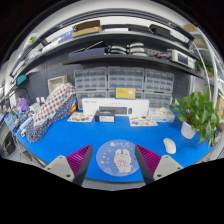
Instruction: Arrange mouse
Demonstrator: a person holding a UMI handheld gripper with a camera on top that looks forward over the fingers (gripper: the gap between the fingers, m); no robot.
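Because the mouse (169,146) lies off the round pad (120,158), right of it, the gripper (112,163) hovers wide, empty, straddling that pad.

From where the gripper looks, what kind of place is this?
Probably a workshop or lab bench: a blue table, small-parts drawer cabinets behind, cluttered shelves above. The mouse lies beyond the open gripper.
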